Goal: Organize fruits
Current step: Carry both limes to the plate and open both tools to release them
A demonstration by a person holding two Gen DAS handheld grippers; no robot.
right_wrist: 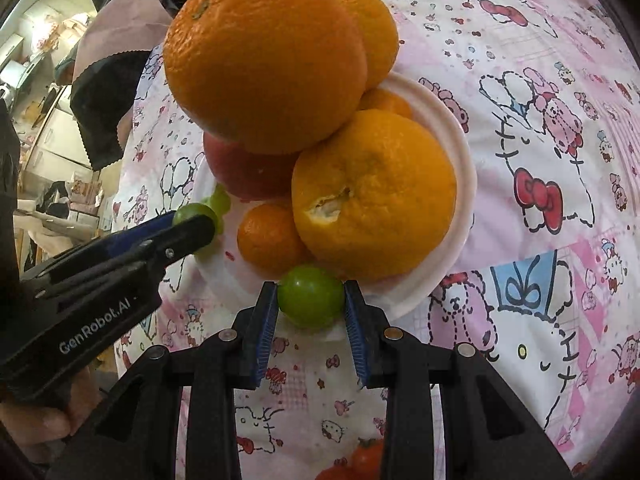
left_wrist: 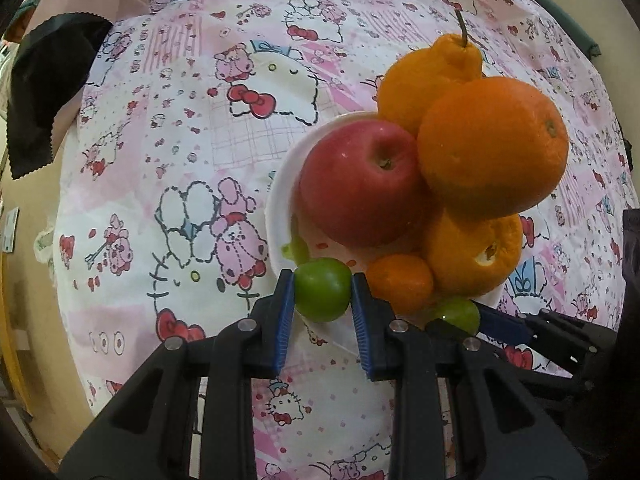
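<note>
A white plate holds a pile of fruit: a red apple, a big orange on top, a pear-shaped citrus, a scarred citrus and a small mandarin. My left gripper is shut on a small green fruit at the plate's near rim. My right gripper is shut on a second green fruit at the rim below the mandarin. Each gripper also shows in the other's view, the right gripper and the left gripper.
A pink cartoon-print cloth covers the table. A black fabric piece and pink fabric lie at the far edge. A small green piece sits on the plate by the apple. Red-orange fruit lies under my right gripper. A person's hand holds the left gripper.
</note>
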